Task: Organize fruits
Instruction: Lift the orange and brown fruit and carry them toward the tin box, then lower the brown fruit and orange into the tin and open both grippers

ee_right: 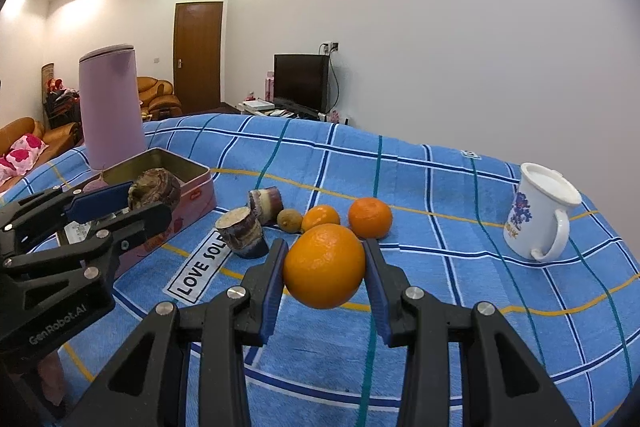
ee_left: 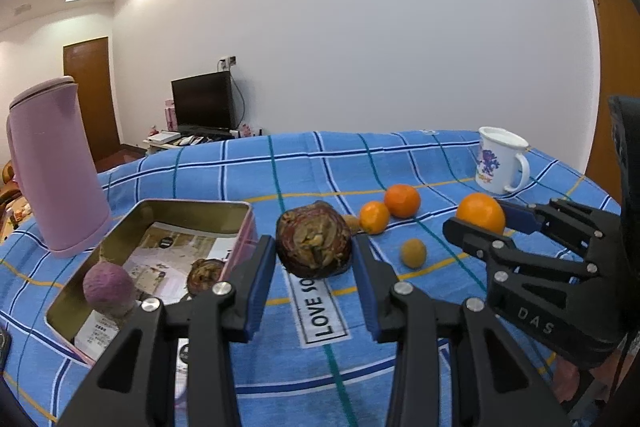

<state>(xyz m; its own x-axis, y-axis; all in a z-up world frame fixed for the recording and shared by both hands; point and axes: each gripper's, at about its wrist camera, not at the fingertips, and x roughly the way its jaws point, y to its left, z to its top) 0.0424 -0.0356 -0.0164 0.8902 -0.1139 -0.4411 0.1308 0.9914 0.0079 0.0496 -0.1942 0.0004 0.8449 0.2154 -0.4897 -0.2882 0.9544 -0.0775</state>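
Left gripper (ee_left: 314, 247): a brown-purple cut sugarcane stub (ee_left: 314, 246) is clamped between its fingers, raised over the blue checked desk cloth (ee_left: 280, 171); the open pink rectangular tin (ee_left: 236, 223) lies just left. Right gripper (ee_right: 325, 267): a round orange (ee_right: 325, 266) is held, farther from the tin.

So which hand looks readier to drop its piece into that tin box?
Probably the left. The left gripper grips a brown sugarcane chunk right beside the open tin, while the right gripper holds an orange farther from it, past the left one.
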